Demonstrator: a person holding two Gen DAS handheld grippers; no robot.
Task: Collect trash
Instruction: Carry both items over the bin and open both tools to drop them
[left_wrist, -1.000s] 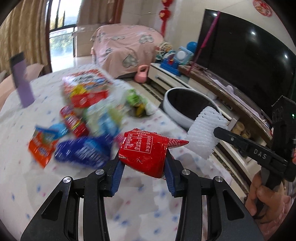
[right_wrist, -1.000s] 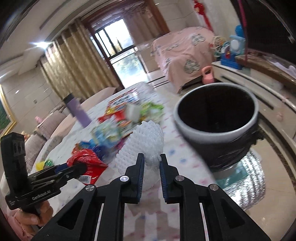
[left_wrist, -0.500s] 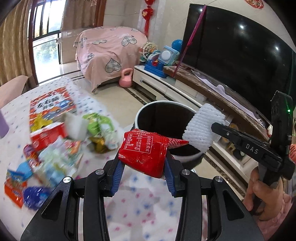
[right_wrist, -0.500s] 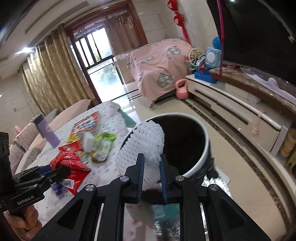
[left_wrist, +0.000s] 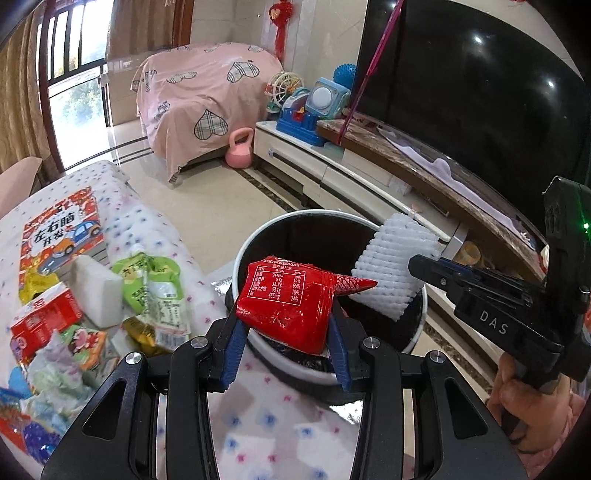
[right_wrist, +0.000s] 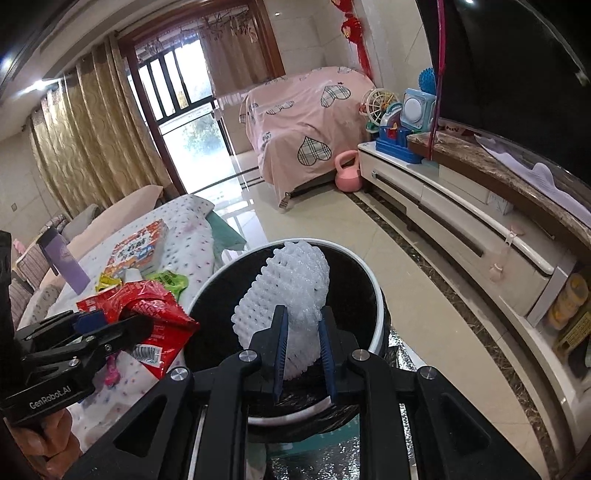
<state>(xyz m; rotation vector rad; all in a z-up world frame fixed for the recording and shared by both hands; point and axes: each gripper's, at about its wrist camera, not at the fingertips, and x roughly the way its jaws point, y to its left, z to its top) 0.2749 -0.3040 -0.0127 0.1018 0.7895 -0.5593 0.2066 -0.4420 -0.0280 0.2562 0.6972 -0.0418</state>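
Both hand-held grippers have swung off the cloth-covered surface (left_wrist: 140, 229) w/ its blue and pink dots and now hang over the round white-rimmed trash bin with black liner (left_wrist: 258, 243). A sec ago the bin sat off to the side in both views; now it fills the centre under the loads. Means carry leg is basically done, release is the next call, judging by position.

Left hand-held gripper (left_wrist: 284, 332): jaws partly closed, blue pads clamping the crumpled red foil snack wrapper (left_wrist: 288, 302) at both sides. Wrapper hangs just over the near rim, nutrition table facing up, one pointed corner sticking toward the other load. Might clip the rim if dropped here; a bit further in looks safer.

Right hand-held gripper (right_wrist: 301, 339): jaws nearly shut, pinching the white foam mesh fruit sleeve (right_wrist: 288, 291). Sleeve is squashed at the grip, fans out above, sits well over the bin's dark opening. Light and springy, prob sticks to the pads a moment on release.

Still left on the surface: green pouch (left_wrist: 155, 284), white block (left_wrist: 96, 291), red carton (left_wrist: 44, 317), colourful printed box (left_wrist: 59, 232), more mixed wrappers at the left edge. So plenty of trips remain.
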